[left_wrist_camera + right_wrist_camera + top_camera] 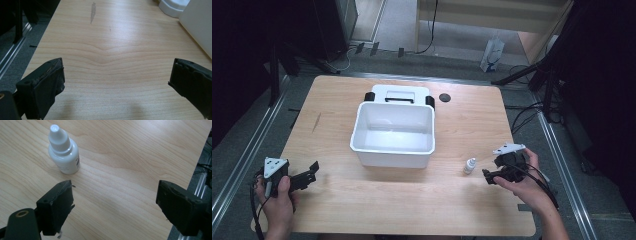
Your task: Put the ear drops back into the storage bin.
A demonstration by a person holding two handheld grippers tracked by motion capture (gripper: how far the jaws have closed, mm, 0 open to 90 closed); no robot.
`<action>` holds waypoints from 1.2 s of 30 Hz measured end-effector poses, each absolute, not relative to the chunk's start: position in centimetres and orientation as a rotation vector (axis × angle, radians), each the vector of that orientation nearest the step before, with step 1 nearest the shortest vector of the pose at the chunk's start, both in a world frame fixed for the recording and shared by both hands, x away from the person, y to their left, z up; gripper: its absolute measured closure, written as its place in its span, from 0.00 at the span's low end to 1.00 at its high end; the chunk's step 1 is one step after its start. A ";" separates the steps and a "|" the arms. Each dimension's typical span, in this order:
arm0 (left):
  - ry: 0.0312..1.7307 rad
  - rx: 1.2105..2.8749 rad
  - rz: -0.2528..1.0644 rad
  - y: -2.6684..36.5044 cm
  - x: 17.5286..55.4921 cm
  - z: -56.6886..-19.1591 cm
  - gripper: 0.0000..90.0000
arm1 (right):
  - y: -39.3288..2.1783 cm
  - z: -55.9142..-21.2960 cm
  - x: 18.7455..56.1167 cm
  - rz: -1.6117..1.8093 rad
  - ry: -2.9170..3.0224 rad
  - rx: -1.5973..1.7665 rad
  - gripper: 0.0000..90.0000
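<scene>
Light wood table with dark floor around it. The little white dropper bottle stands upright near the right front, cap up, so its long axis is vertical. Looks light, hard plastic and probably a bit slick and tippy; I'd pinch it across the round body below the cap. The right gripper sits just beside it, jaws spread wide, nothing in them. The white bin is mid-table. The left gripper is well apart, also spread and empty.
</scene>
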State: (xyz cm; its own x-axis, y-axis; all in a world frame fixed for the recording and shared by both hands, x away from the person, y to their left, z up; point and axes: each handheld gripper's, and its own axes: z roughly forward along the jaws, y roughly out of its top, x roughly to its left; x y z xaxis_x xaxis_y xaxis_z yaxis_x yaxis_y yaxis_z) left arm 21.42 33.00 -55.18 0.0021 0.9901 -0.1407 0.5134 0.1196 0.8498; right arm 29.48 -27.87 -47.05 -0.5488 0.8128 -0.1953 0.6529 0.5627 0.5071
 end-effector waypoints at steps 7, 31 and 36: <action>1.617 1.496 0.772 33.0 21.4 -55.2 0.01 | -26.2 -45.8 31.1 0.388 2.506 1.146 0.16; 1.619 1.489 0.765 33.1 21.5 -55.2 0.01 | -22.3 -43.2 34.3 0.148 2.736 1.090 0.37; 1.619 1.488 0.762 33.1 21.5 -55.2 0.01 | -21.8 -43.3 34.6 0.137 2.770 1.088 0.50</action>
